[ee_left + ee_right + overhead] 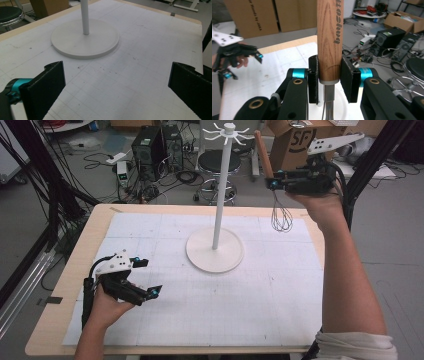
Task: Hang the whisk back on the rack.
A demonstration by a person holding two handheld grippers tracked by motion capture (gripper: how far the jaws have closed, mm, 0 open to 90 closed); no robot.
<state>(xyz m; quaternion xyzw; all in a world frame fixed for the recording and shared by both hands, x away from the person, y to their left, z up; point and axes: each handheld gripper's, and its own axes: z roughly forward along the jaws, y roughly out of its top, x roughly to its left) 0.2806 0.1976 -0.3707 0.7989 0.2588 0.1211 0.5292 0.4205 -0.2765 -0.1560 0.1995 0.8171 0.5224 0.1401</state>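
Note:
A whisk with a wooden handle (263, 151) and thin wire loops (281, 216) hangs upright above the table's far right corner. My right gripper (270, 179) is shut on the lower end of that handle (329, 37), its two pads pressed on either side, the wires dropping below. A white hook stand rises mid-table: round base (215, 251), slim pole (220, 195), a ring of hooks (228, 133) on top. The whisk is to the right of the hooks, apart from them. My left gripper (148, 276) rests low at the left, open with nothing between its jaws (115, 87), facing the base (85, 41).
A white gridded mat (250, 300) covers the wooden table (55, 320). Behind the table on the floor are a stool (218, 162), computer towers (150, 145), cardboard boxes (295, 145) and loose cables. Black frame struts (372, 157) stand at the right.

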